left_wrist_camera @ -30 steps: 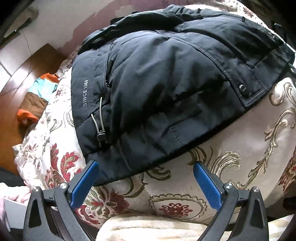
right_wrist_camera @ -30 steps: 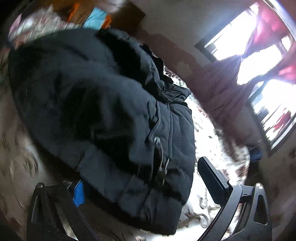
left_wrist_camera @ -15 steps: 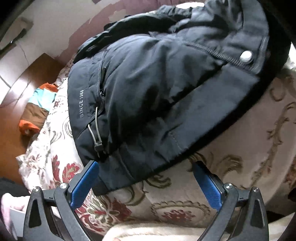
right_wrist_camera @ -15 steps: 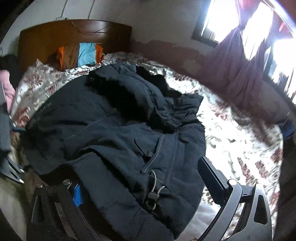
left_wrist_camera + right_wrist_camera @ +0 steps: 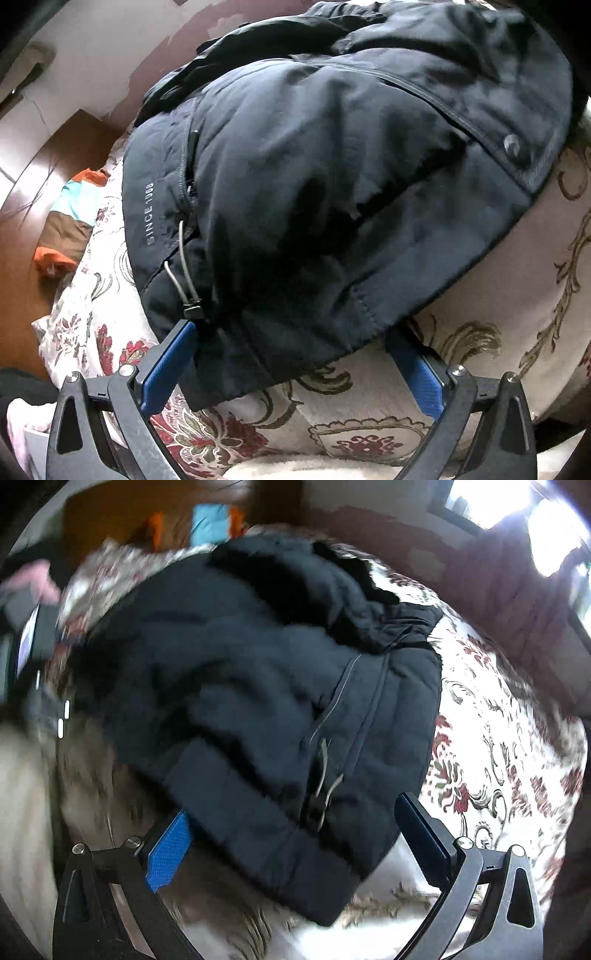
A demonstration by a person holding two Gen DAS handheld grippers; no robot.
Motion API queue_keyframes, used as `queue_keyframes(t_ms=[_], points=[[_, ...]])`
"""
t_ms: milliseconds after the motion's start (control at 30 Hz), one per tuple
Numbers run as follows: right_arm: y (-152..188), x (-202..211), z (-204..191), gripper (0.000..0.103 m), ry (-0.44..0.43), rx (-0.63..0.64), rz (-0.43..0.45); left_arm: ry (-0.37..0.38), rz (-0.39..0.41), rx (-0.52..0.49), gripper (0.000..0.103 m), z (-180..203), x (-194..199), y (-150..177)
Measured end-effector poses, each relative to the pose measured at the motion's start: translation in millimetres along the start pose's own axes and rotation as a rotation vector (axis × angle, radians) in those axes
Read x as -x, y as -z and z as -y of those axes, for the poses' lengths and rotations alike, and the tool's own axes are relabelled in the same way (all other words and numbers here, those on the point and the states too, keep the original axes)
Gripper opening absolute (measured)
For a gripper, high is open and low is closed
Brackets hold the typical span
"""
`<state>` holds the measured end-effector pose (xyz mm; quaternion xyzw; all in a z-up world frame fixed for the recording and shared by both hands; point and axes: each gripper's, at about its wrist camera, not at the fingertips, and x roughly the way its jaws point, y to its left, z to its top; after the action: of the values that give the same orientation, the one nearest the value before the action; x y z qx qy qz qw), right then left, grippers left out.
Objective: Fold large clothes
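A large dark navy padded jacket (image 5: pixel 314 192) lies bunched on a floral bedspread (image 5: pixel 480 302); white lettering "SINCE 1988" and a grey drawcord with toggle (image 5: pixel 188 291) show at its left hem. My left gripper (image 5: pixel 291 354) is open, its blue pads either side of the hem edge, which lies between them. In the right wrist view the same jacket (image 5: pixel 258 686) fills the middle, blurred. My right gripper (image 5: pixel 291 830) is open, with the jacket's lower hem and its drawcord (image 5: pixel 325 779) lying between the fingers.
A wooden headboard (image 5: pixel 44 170) with an orange, teal and brown garment (image 5: pixel 70 221) stands at the bed's far end. A bright window with reddish curtains (image 5: pixel 517 572) is at the right. A cream blanket (image 5: pixel 314 469) lies near me. A pink cloth (image 5: pixel 33 583) sits at left.
My left gripper has moved forward, so the hem now lies between its pads. The right view swung and moved closer to the jacket; the lifted right side of the jacket has dropped back.
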<state>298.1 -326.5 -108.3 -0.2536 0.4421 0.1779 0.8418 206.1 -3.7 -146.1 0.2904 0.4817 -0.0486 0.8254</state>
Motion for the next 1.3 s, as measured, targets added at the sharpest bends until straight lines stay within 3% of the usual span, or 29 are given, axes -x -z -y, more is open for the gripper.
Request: queue_keyframes(t_ms=[133, 233, 400, 467, 600, 667, 833, 1000, 1100, 1200, 1233, 1300], points=[[19.4, -10.4, -27.6, 0.101, 0.135, 0.228, -0.056, 0.003, -0.006, 0.028, 0.103, -11.7, -7.0, -4.7], [37.9, -30.9, -52.7, 0.101, 0.341, 0.433, -0.073, -0.003, -0.005, 0.032, 0.103, -13.4, -6.9, -4.1], [30.4, -50.4, -59.9, 0.101, 0.536, 0.431, 0.01, -0.017, -0.002, 0.037, 0.103, -9.9, -3.3, 1.5], [22.4, -54.0, -59.0, 0.101, 0.561, 0.405, 0.044, -0.024, -0.003, 0.035, 0.103, -9.5, -2.8, 2.4], [1.0, -44.0, -54.1, 0.099, 0.47, 0.309, 0.119, -0.032, 0.002, 0.03, 0.103, -10.0, -2.4, 2.8], [-5.6, -32.6, -46.9, 0.09, 0.423, 0.255, 0.142, -0.03, 0.006, 0.034, 0.103, -11.1, -2.1, 3.5], [-40.8, -7.4, -7.5, 0.059, 0.173, 0.01, 0.175, -0.017, 0.025, 0.021, 0.103, -10.7, 0.0, 5.7], [-76.0, 3.1, 44.6, 0.04, -0.034, -0.227, 0.232, 0.008, 0.063, -0.035, 0.103, -1.6, 6.8, 8.5], [-93.5, 1.7, 59.0, 0.036, -0.083, -0.286, 0.264, -0.006, 0.067, -0.02, 0.103, -3.1, 6.5, 6.8], [-103.2, -0.2, 60.4, 0.032, -0.061, -0.266, 0.277, -0.056, 0.073, -0.001, 0.103, -5.5, 6.0, 3.4], [-104.5, -2.7, 61.9, 0.032, -0.064, -0.27, 0.276, -0.097, 0.087, 0.004, 0.1, -6.5, 7.3, 1.3], [-112.5, -7.0, 64.4, 0.032, -0.073, -0.286, 0.273, -0.143, 0.102, 0.009, 0.082, -9.2, 8.8, -1.4]])
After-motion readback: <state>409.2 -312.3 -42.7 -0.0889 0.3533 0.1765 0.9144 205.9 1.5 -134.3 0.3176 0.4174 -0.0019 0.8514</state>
